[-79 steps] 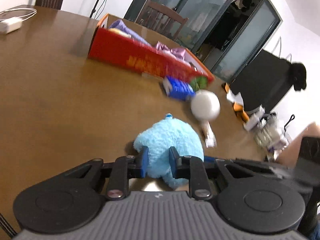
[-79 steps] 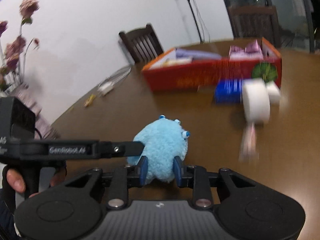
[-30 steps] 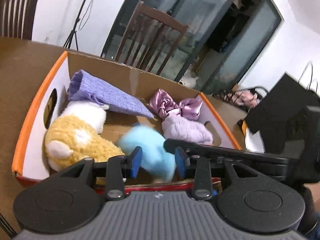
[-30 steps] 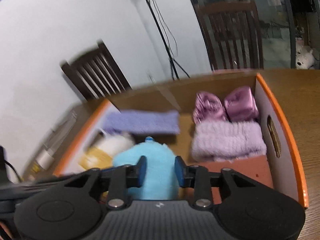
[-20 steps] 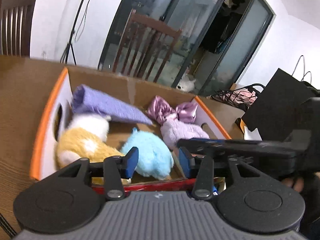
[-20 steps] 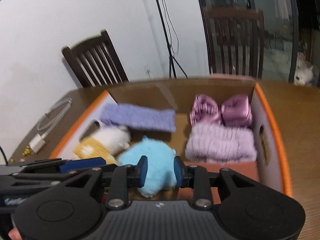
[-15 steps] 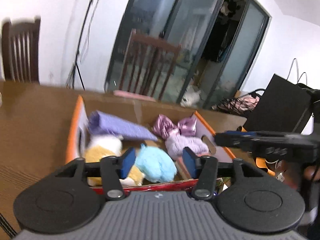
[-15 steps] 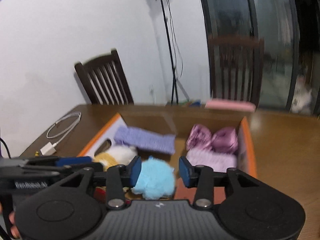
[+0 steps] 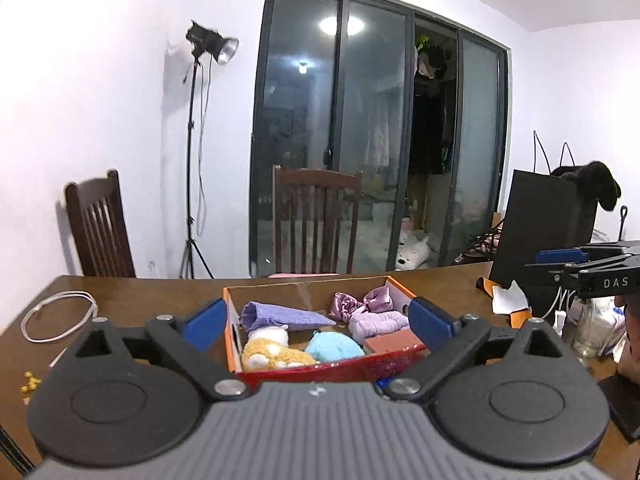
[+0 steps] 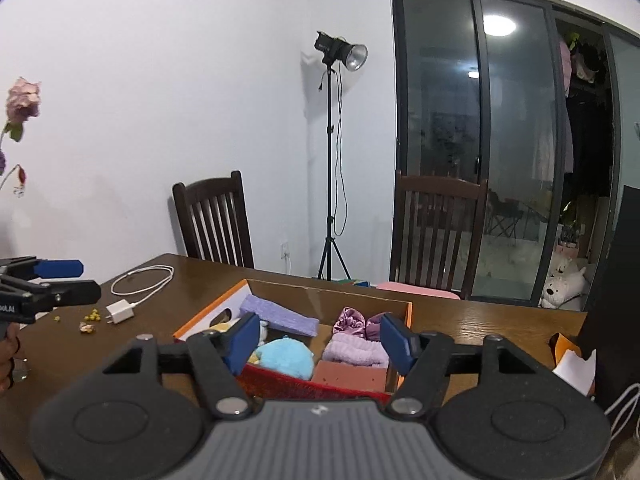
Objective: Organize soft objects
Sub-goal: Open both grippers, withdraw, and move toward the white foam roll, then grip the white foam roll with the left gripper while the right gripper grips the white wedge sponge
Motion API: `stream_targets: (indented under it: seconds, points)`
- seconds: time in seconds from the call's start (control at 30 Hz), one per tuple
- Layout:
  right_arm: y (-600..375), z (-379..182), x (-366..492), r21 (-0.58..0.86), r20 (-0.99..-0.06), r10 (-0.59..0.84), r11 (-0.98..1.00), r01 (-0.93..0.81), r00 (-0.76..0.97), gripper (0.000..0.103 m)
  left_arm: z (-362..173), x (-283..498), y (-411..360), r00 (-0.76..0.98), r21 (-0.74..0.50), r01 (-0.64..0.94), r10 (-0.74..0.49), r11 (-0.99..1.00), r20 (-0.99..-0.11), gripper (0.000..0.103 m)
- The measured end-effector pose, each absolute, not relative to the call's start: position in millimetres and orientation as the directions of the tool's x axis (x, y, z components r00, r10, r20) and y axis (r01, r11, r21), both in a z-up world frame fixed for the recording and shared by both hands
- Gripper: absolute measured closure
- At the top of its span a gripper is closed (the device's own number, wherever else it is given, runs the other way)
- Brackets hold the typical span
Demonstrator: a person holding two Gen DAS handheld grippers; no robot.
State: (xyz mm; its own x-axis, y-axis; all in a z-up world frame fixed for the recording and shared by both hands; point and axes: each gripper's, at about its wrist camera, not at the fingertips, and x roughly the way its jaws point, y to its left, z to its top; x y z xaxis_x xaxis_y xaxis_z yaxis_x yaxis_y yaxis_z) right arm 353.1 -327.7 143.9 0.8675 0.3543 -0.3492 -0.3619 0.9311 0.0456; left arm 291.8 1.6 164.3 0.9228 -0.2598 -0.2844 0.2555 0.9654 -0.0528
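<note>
A: Both tools are empty, jaws just spread apart: the left tool (image 9: 316,322) wide, the right tool (image 10: 318,340) less so. The blue plush (image 9: 334,346) lies in the box (image 9: 320,368), front middle.

B: Risks?

A: Swinging back low, at six o'clock, could clip the box wall and shove it along the desk (image 9: 128,304). The box's front and anything before it are hidden.

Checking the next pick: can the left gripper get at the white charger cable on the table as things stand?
Probably yes. The left gripper is open and empty, its jaws having just been opening. The white charger cable lies in the open on the table, beside the box, nothing over it.
</note>
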Motion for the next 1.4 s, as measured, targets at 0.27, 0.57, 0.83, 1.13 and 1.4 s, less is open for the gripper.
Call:
stream_targets:
  seconds: [0.27, 0.57, 0.83, 1.13, 1.4]
  points:
    - [-324.1, 64.4, 268.3, 0.045, -0.352, 0.319, 0.945, -0.325, 0.88, 0.02, 81.6, 199.6, -9.5, 0.923, -0.1, 0.203, -0.224, 0.974, -0.313, 0.0]
    - [-332.4, -2.6, 215.9, 0.093, -0.408, 0.292, 0.956, -0.279, 0.865, 0.019, 47.8, 178.1, -39.9, 0.869, -0.088, 0.27, -0.282, 0.959, -0.405, 0.0]
    - [-377.8, 1.5, 252.4, 0.156, -0.405, 0.197, 0.977, -0.145, 0.893, 0.019, 45.9, 238.9, -113.6, 0.835, -0.095, 0.357, -0.363, 0.929, -0.413, 0.0]
    - [-403.3, 11.6, 349.4, 0.224, -0.436, 0.19, 0.97, -0.099, 0.88, 0.019, 18.3, 344.6, -187.7, 0.794, -0.083, 0.399, -0.389, 0.913, -0.467, 0.031]
    - [-380.1, -5.6, 410.3, 0.23, -0.499, 0.252, 0.961, -0.154, 0.829, 0.02, 30.1, 346.2, -117.8, 0.778, -0.294, 0.332, -0.436, 0.897, -0.453, 0.071]
